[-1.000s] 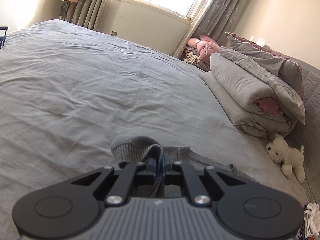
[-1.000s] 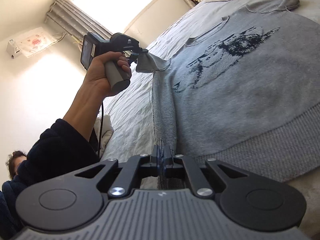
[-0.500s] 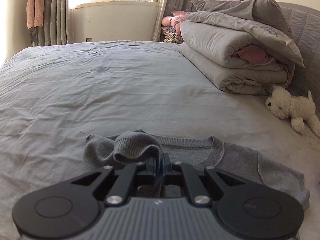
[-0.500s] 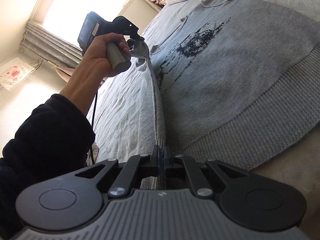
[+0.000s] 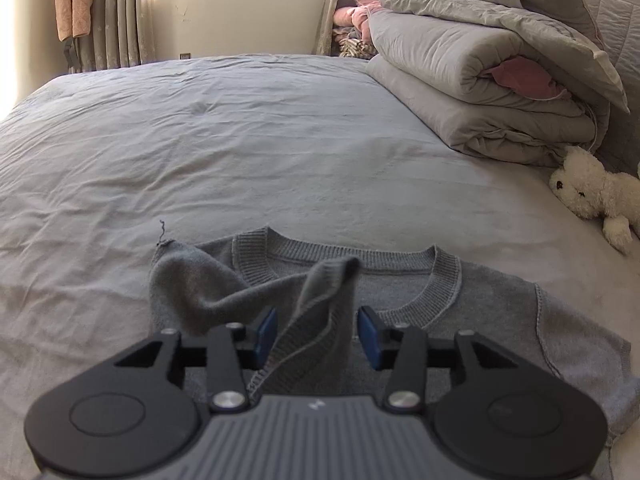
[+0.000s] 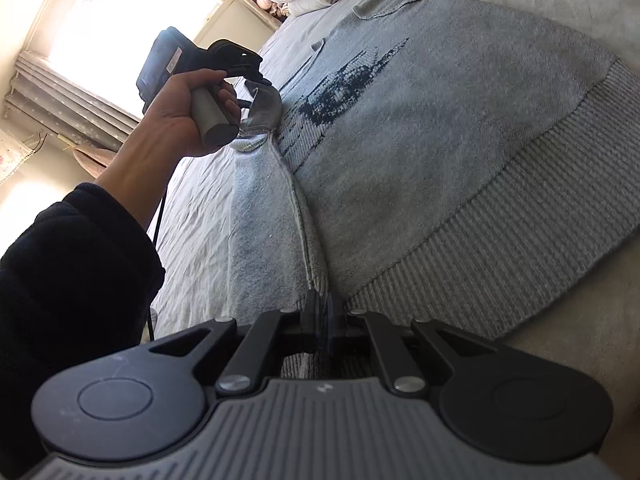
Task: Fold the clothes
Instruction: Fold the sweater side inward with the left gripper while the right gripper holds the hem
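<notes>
A grey knit sweater (image 5: 404, 292) with a dark blue front pattern (image 6: 340, 80) lies flat on the bed. Its left sleeve is folded inward, and the ribbed cuff (image 5: 332, 276) stands up just below the collar. My left gripper (image 5: 316, 330) hovers over the chest with its jaws opening. The cuff hangs between the blue pads (image 5: 266, 328) and neither pad presses on it. From the right wrist view the left gripper (image 6: 256, 80) is held by a hand (image 6: 180, 108). My right gripper (image 6: 320, 312) is shut on the folded side edge at the ribbed hem (image 6: 500, 240).
The grey bed sheet (image 5: 240, 140) stretches far ahead and to the left. Folded grey duvets (image 5: 480, 80) are stacked at the right by the headboard, with a white plush toy (image 5: 592, 192) below them. A window and curtains (image 5: 116, 20) stand behind the bed.
The left gripper carried the sleeve cuff across onto the sweater near the collar, and its jaws, which were shut on the cuff, now stand apart. The right gripper keeps its hold.
</notes>
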Tool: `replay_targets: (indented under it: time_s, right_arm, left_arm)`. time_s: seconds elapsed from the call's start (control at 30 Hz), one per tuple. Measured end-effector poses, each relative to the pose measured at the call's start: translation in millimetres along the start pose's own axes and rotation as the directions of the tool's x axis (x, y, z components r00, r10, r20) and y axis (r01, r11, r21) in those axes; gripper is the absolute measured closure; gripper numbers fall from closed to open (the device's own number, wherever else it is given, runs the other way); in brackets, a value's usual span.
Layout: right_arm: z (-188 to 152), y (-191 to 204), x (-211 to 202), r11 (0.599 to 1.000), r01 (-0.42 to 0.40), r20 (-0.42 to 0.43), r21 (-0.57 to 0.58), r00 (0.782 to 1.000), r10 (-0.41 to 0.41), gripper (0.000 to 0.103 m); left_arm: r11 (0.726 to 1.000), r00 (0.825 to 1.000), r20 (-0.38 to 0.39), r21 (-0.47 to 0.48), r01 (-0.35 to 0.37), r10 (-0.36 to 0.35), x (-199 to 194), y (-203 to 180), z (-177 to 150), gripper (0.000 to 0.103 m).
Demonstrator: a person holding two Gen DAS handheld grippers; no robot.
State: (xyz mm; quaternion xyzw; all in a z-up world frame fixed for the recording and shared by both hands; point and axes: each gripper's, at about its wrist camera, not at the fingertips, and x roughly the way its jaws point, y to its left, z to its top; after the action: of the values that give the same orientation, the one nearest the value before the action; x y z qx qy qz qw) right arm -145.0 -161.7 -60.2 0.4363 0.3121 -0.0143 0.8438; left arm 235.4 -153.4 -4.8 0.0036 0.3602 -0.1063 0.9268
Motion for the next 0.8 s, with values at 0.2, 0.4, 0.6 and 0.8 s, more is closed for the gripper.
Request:
replay_targets:
  time_s: [0.2, 0.4, 0.6, 0.8]
  right_arm:
    - [1, -2, -2, 1.000, 0.025, 0.012, 0.002, 1.000, -0.025, 0.099]
    - [2, 1, -3, 0.998, 0.054, 0.048, 0.009, 0.997, -0.054, 0.099]
    - [1, 3, 1, 0.998, 0.061, 0.042, -0.001, 0.997, -0.061, 0.098]
    - [2, 3, 2, 0.998, 0.057, 0.036, 0.006, 0.998, -0.057, 0.097]
  left_arm:
    - [0.999, 0.997, 0.068, -0.027, 0.022, -0.020, -22, 20, 10, 0.047]
    - [0.997, 0.997, 0.074, -0.075, 0.011, -0.006, -29, 53, 8, 0.045]
    - [0.996, 0.995, -0.038, -0.015, 0.088, -0.088, -12, 35, -17, 0.044]
    - [0.959, 0.957, -0.066, -0.003, 0.282, -0.282, -16, 9, -37, 0.046]
